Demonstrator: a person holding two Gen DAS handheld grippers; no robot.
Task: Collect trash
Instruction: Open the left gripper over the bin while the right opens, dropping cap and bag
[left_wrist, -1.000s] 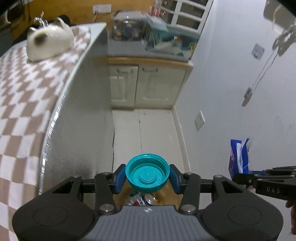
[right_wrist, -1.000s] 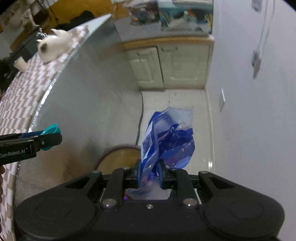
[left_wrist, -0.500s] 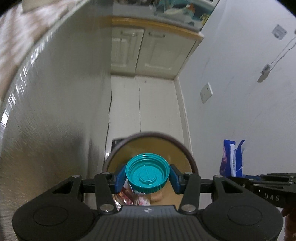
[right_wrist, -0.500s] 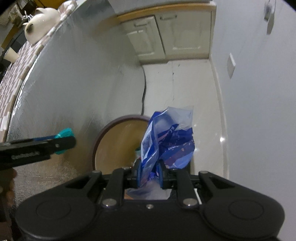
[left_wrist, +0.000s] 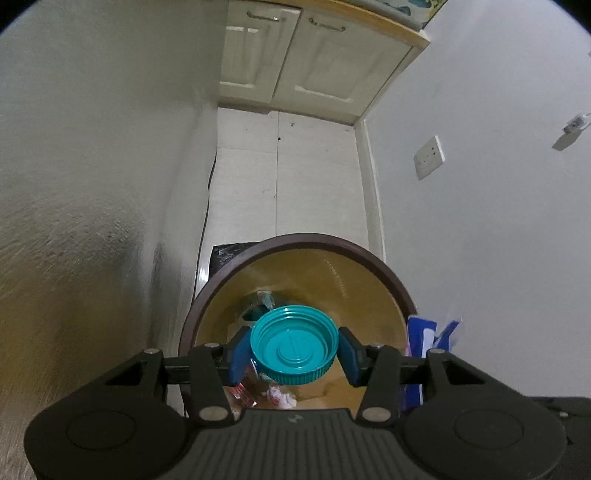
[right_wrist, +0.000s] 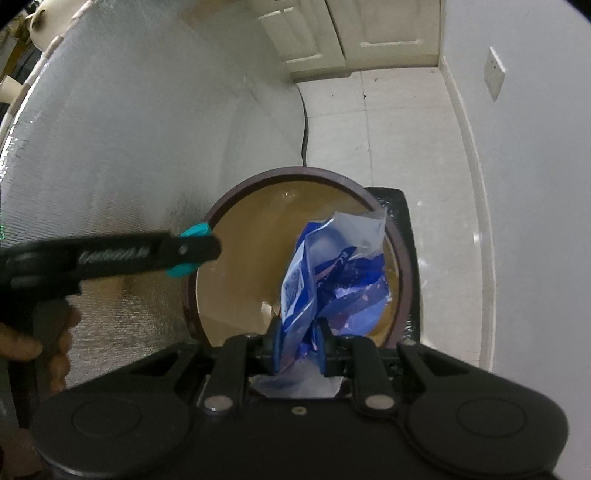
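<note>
Trash here comprised two items over one brown bin (left_wrist: 400, 295): a teal screw lid (left_wrist: 294, 344), light and rigid, which we clamped across its rim in the left gripper (left_wrist: 294, 350); and a blue plastic bag (right_wrist: 332, 273), soft and crinkly, which we pinched at its lower end in the right gripper (right_wrist: 297, 349).

A cream two-door cabinet (left_wrist: 310, 62) is standing at the far end of a narrow passage, its wooden top (left_wrist: 402, 31) jutting out above the doors. Pale floor tiles (left_wrist: 314, 184) are running out from its base. A white wall (left_wrist: 498, 221) is rising to the cabinet's right, carrying a switch plate (left_wrist: 428, 157). A silvery textured panel (right_wrist: 129, 129) is curving along the cabinet's left.
</note>
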